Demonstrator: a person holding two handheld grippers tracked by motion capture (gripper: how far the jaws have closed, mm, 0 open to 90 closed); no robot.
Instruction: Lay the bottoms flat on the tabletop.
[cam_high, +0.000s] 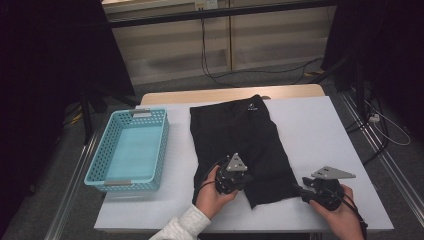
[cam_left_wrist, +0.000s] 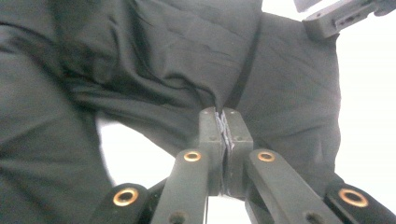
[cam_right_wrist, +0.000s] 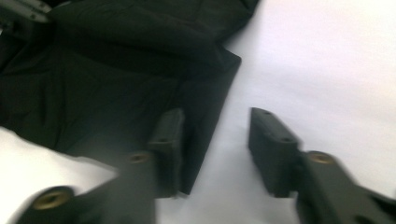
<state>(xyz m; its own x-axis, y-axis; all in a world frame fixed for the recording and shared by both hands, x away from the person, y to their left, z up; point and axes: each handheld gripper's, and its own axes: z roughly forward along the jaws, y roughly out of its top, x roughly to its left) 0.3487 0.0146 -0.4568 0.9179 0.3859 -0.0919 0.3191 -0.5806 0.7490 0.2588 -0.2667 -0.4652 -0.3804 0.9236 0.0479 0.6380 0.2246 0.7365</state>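
**Shorts pinched at one hem, other corner lined up**

The black shorts (cam_high: 240, 145) are spread flat on the white table (cam_high: 320, 130), waistband at the far end. The left gripper (cam_left_wrist: 225, 122) is clamped tight on a fold of fabric at the near hem, probably for folding or lifting. The right gripper (cam_right_wrist: 215, 149) is set over the other hem corner, jaws apart, nothing squeezed yet. A turquoise basket (cam_high: 161, 150) is parked to the left, likely the drop-off. Cables are trailed over the grey floor (cam_high: 280, 75) behind.

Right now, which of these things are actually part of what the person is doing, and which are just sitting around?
In use:
- black shorts, spread on the table
- left gripper, shut on the shorts' cloth
- right gripper, jaws apart at the shorts' hem corner

Lying about:
- blue basket, untouched at the left
- white table
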